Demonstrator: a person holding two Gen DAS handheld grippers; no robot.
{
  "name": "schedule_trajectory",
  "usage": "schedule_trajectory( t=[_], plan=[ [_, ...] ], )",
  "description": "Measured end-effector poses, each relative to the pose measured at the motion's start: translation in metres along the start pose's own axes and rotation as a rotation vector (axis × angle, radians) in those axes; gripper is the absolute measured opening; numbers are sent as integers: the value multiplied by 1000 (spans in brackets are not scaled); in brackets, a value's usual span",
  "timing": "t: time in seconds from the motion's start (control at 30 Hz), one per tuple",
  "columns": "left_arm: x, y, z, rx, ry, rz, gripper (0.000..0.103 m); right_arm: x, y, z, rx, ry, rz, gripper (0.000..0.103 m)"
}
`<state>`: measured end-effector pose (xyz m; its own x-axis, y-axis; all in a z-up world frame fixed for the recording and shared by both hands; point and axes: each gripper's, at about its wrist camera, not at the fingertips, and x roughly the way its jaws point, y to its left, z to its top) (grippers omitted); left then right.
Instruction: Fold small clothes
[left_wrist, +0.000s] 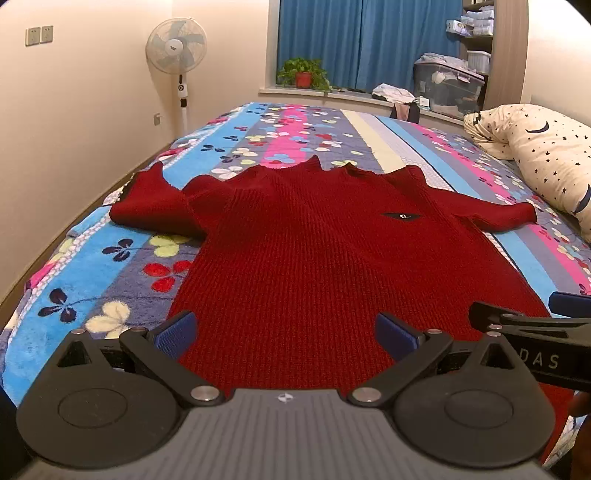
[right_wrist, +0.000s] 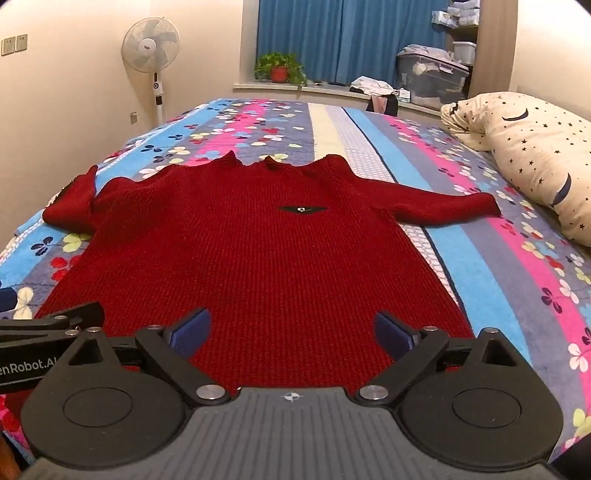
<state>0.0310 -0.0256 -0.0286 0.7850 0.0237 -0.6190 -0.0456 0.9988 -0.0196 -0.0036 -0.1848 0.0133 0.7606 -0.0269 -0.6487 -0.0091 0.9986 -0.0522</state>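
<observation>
**Sweater flat, hem nearest**

Red sweater (left_wrist: 332, 251) spread flat on the bed (left_wrist: 110, 266), long axis running near to far, collar far. Left hand-held gripper (left_wrist: 284, 334) and right hand-held gripper (right_wrist: 293, 332) side by side over the near hem, equally near, both wide open, empty.

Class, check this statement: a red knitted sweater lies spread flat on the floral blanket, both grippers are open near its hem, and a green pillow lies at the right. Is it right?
Not quite: the pillow is cream with dark stars and moons, as the right wrist view shows. The sweater, blanket, left gripper and right gripper are as stated.
</observation>
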Motion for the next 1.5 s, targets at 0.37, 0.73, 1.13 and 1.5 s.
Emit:
schedule_trajectory(
  t=[0.37, 0.73, 1.13, 1.5],
  plan=[
    [-6, -6, 0, 21, -12, -1, 103, 1, -5, -1, 20, 17, 14, 94],
    [-6, -6, 0, 17, -2, 8, 103, -1, -6, -1, 21, 14, 20, 94],
    [-6, -5, 0, 12, 1, 8, 103, -2, -2, -1, 8, 9, 17, 94],
    [-6, -5, 0, 11, 0, 8, 103, -2, -2, 0, 7, 9, 17, 94]
  ],
)
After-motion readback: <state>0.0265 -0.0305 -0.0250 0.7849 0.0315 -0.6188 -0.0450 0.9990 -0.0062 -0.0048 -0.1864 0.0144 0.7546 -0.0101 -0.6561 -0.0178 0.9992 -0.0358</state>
